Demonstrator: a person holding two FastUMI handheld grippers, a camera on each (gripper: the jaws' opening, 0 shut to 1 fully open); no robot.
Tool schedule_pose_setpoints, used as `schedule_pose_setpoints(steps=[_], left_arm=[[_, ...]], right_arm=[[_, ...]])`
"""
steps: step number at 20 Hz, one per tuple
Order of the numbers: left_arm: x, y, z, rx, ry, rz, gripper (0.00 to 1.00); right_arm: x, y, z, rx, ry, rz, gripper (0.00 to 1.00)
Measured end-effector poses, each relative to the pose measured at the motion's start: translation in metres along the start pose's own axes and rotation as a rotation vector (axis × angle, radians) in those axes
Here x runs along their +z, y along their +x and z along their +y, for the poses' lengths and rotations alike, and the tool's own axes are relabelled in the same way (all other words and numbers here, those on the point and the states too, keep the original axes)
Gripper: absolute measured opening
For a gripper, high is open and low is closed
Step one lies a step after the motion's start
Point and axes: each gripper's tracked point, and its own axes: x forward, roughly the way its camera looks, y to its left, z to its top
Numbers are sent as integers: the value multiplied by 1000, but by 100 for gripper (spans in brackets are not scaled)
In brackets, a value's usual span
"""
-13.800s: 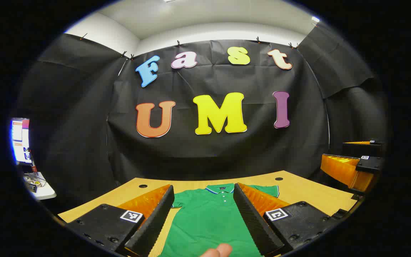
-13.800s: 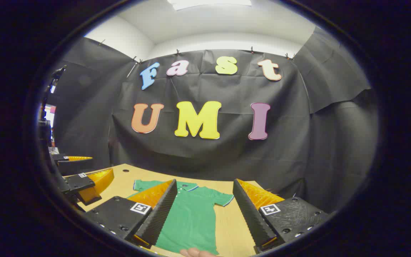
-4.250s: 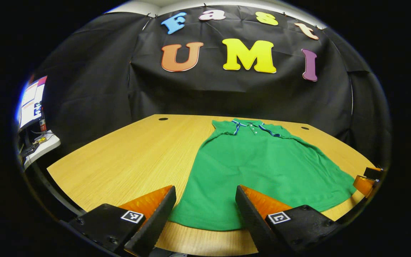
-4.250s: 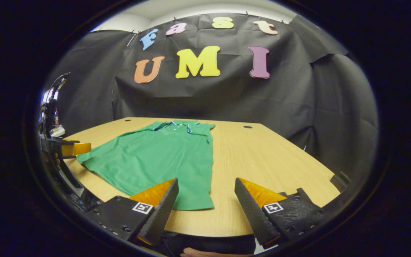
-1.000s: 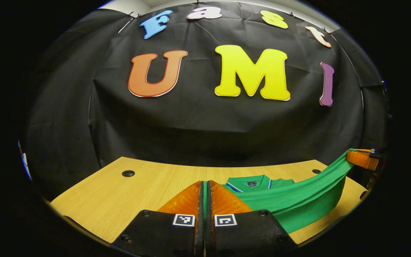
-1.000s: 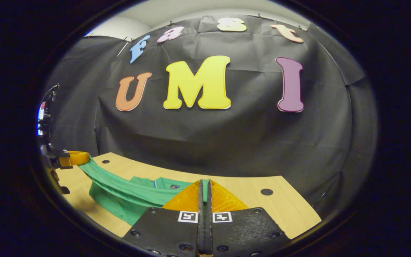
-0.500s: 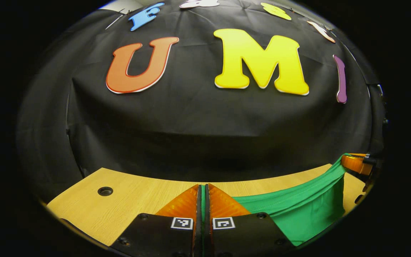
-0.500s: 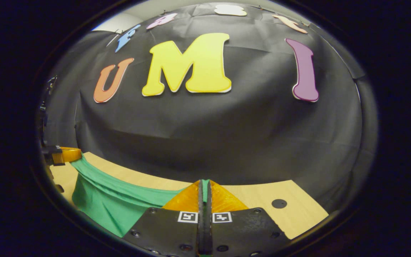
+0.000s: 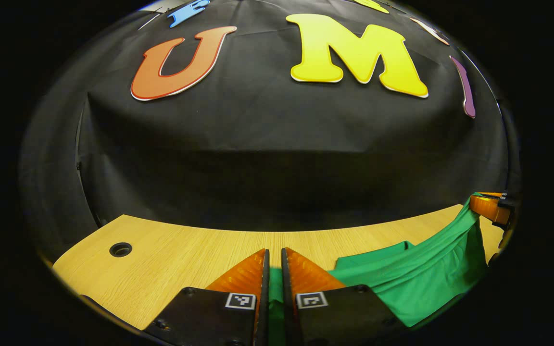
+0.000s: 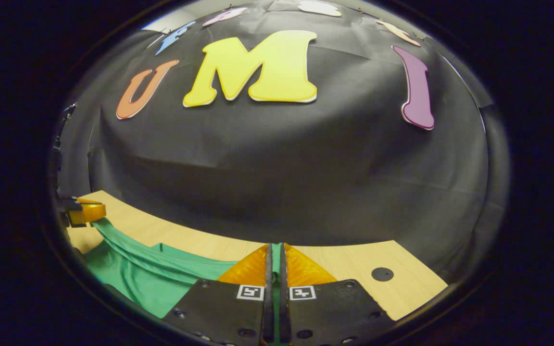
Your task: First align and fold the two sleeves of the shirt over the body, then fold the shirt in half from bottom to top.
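Note:
The green shirt (image 9: 416, 278) lies on the wooden table (image 9: 171, 250), its lifted hem stretched between both grippers near the table's far side. In the left gripper view, my left gripper (image 9: 274, 252) is shut on the hem, with green cloth showing in the narrow gap. The right gripper (image 9: 488, 207) holds the other hem corner at the far right. In the right gripper view, my right gripper (image 10: 275, 246) is shut on the shirt (image 10: 142, 278). The left gripper (image 10: 87, 210) pinches the cloth at the far left. The folded-over cloth hides the collar and sleeves.
The black cloth wall hangs close behind the table's far edge. A round cable hole (image 9: 120, 249) sits at the far left of the table, another hole (image 10: 382, 274) at the far right on the bare wood (image 10: 354, 264).
Both grippers have carried the hem forward toward the far edge and down. The collar, seen a second ago, is now covered. The gap between the left fingers looks slightly wider.

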Motion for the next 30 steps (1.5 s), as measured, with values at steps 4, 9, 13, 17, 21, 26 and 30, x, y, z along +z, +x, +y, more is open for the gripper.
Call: schedule_pose_setpoints(steps=[4,9,13,17,21,26,30], left_arm=[[-14,-3,3,0,-34,38,100],[-7,-19,4,28,-50,53,100],[5,-63,3,41,-105,47,100],[28,-119,6,60,-81,24,100],[61,-187,-4,44,-57,-47,100],[82,-282,-29,33,-47,-115,100],[82,-351,-54,16,-13,-162,100]], right_arm=[[1,-6,-13,-43,-36,7,73],[-3,-26,-19,-22,3,55,96],[26,-69,-24,-20,-40,6,95],[65,-135,-19,15,-17,-69,94],[87,-210,-16,38,10,-128,95],[97,-300,-23,24,-21,-206,95],[95,-379,-17,86,2,-262,95]])
